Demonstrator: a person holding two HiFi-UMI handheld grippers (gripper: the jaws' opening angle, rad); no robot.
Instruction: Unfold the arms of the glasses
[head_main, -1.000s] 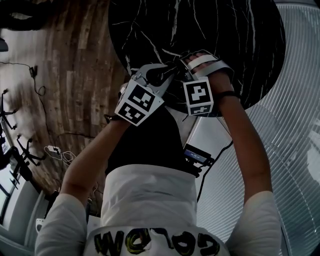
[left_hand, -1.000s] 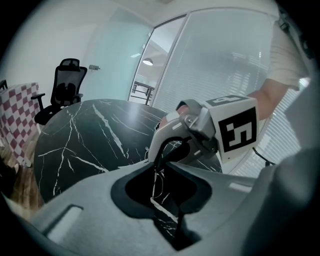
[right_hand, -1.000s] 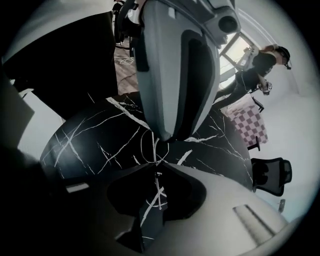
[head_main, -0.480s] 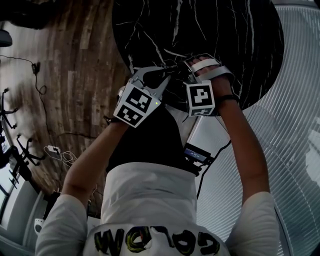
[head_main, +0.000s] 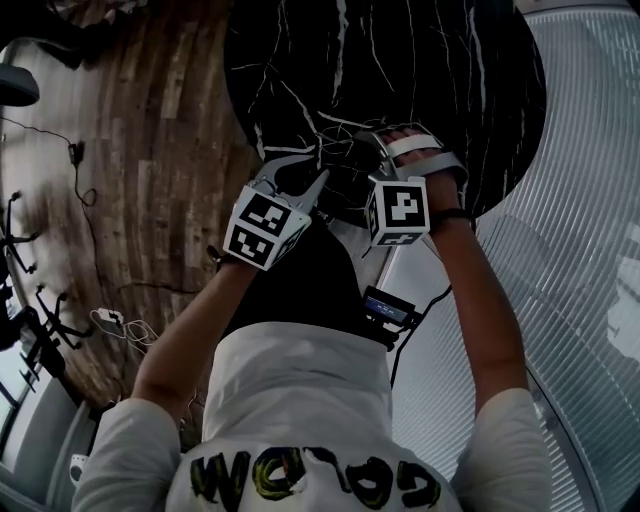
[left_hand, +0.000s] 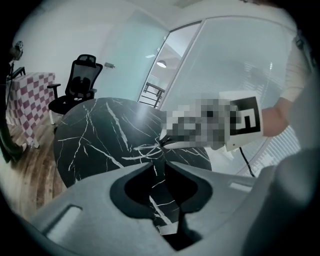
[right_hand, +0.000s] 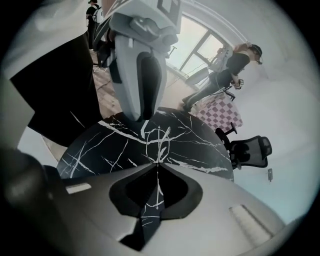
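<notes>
While hanging over the dark marble counter (right_hand: 95, 150): thin wire glasses (right_hand: 156, 137) pinched in the right tool (right_hand: 157, 164).
Just closed onto one slim arm of the frame, lenses out beyond the tips; left tool (left_hand: 161, 164) close by, just eased open to a narrow gap, nothing between.

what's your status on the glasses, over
Right gripper: jaws just closed, pinching the wire glasses over the black table. Left gripper: jaws just opening, nothing between them. Nothing in the way.
</notes>
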